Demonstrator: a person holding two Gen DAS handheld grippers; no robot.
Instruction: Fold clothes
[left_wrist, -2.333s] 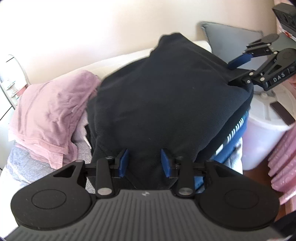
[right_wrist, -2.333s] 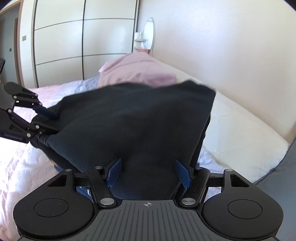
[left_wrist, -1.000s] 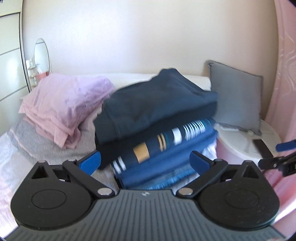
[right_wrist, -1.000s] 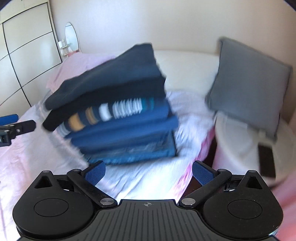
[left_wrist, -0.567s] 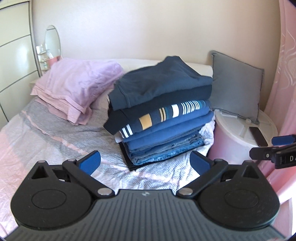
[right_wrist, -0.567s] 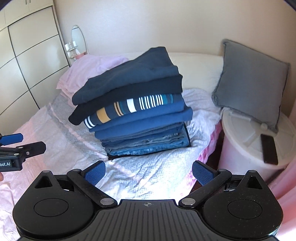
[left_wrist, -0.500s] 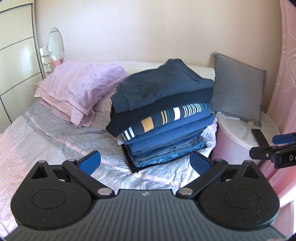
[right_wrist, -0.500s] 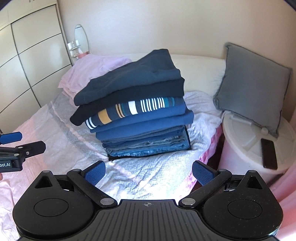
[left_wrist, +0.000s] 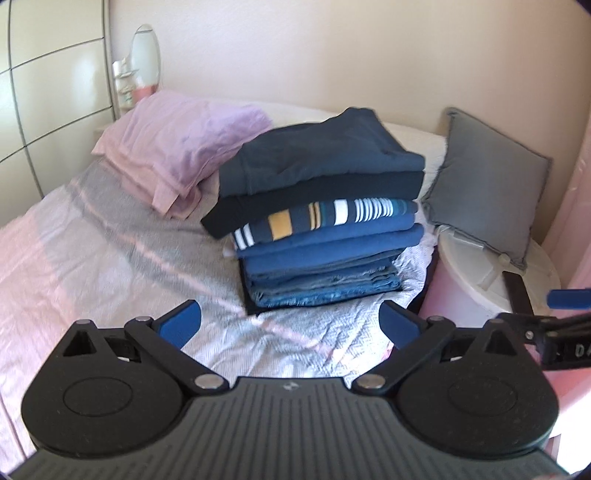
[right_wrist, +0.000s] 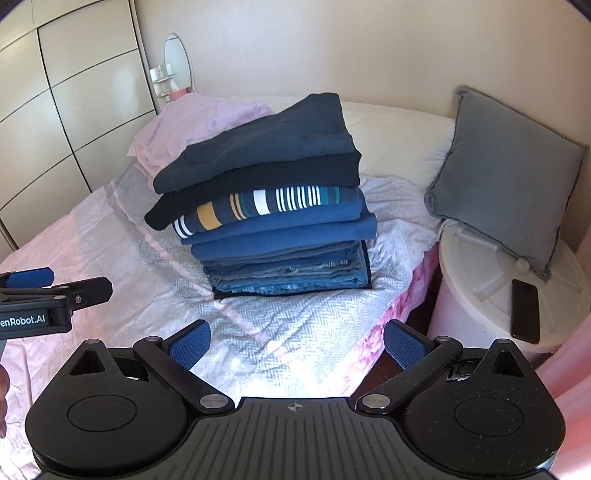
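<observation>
Both my wrist cameras look forward along spread jaws from above the bed's (left_wrist: 110, 266) near edge, well back from the stack of folded clothes (left_wrist: 317, 221). Each view shares that stack, the grey cushion (right_wrist: 506, 177) and the white tub (right_wrist: 491, 280); the right view sits further right.

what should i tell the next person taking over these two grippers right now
Left gripper: jaws wide open, empty, held back from the bed.
Right gripper: jaws wide open, empty, also short of the bed.
Stack of folded clothes: on the bedspread near the bed's right edge, dark navy top uppermost, striped shirt mid-stack, jeans at the bottom.
Done: every garment in view is folded and stacked; the upper layers overhang to the left.
Left: no unfolded clothes visible in either view. Perhaps square up the overhanging layers.
</observation>
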